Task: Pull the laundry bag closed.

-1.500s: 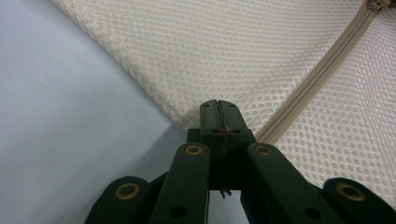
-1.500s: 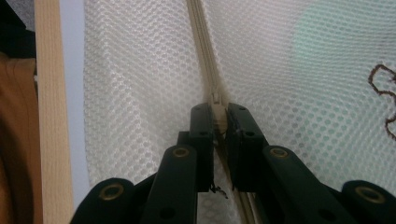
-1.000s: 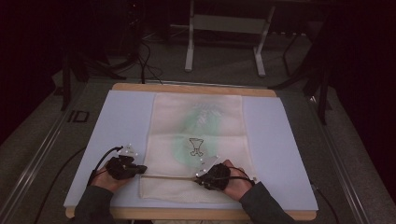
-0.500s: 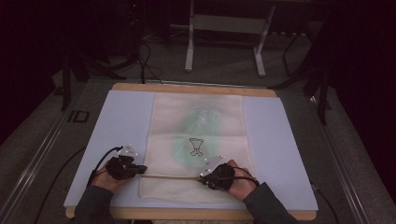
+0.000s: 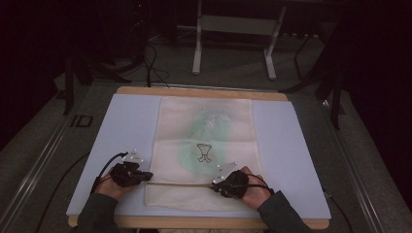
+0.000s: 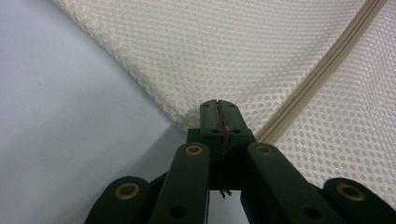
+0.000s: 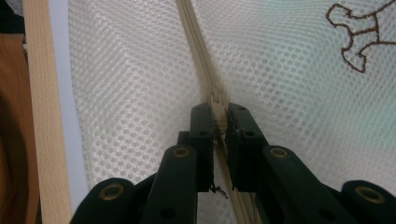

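A cream mesh bag (image 5: 206, 126) lies flat on the pale blue mat (image 5: 126, 126), with a green garment and a brown outlined figure (image 5: 204, 152) showing through it. A zipper (image 5: 180, 184) runs across its near end. My left gripper (image 5: 147, 176) is shut on the bag's left edge (image 6: 187, 119), right beside the zipper's end (image 6: 322, 60). My right gripper (image 5: 214, 185) sits farther right on the zipper line, its jaws shut on the small cream zipper pull (image 7: 218, 116). A hand holds each gripper from the near edge.
The mat rests on a wooden table whose edge (image 5: 194, 222) runs along the front. The same edge (image 7: 39, 116) shows in the right gripper view. Metal stand legs (image 5: 197, 58) and cables (image 5: 150, 63) are on the dark floor beyond the table.
The right gripper has edged very slightly to the right along the zipper line. The left gripper has stayed put.
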Action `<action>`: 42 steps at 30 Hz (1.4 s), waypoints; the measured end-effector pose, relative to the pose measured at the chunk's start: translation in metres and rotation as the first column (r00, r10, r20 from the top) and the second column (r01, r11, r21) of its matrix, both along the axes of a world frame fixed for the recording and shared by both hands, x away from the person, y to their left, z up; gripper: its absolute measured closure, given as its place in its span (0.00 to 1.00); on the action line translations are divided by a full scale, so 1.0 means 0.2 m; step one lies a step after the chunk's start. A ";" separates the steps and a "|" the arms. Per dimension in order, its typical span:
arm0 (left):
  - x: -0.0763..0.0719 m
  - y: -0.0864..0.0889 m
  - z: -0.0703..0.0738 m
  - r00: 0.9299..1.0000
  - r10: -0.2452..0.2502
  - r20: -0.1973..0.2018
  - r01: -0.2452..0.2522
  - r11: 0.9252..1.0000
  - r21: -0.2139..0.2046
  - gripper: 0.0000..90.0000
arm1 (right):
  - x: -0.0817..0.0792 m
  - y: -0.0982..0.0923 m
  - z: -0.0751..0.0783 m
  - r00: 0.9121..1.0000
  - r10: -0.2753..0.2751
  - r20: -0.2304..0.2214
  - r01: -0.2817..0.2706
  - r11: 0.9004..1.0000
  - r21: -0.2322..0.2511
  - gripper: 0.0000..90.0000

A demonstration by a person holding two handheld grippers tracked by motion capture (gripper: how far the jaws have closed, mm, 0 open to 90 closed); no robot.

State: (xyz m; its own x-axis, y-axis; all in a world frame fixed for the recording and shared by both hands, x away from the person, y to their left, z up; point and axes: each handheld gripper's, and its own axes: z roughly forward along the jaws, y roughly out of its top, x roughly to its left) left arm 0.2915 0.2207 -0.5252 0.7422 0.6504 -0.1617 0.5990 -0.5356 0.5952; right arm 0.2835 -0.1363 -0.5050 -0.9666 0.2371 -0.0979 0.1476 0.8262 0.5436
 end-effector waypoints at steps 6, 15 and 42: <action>0.00 0.00 0.00 1.000 0.000 -0.001 0.000 1.000 -0.001 1.00 | 0.00 -0.03 0.00 1.000 -0.013 -0.002 0.013 1.000 -0.001 0.91; 0.00 0.00 0.00 1.000 0.000 -0.001 0.000 1.000 -0.001 1.00 | 0.00 -0.07 0.00 1.000 -0.019 0.002 0.019 1.000 -0.005 0.91; 0.00 0.00 0.00 1.000 0.001 -0.001 -0.001 1.000 0.000 1.00 | 0.00 -0.26 -0.01 0.997 -0.081 -0.007 0.081 0.997 -0.008 0.91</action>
State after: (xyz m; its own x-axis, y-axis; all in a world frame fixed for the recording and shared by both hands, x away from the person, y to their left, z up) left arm 0.2915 0.2206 -0.5252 0.7415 0.6510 -0.1624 0.5998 -0.5348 0.5951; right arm 0.2842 -0.1880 -0.5066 -0.9449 0.3139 -0.0933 0.2179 0.8154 0.5363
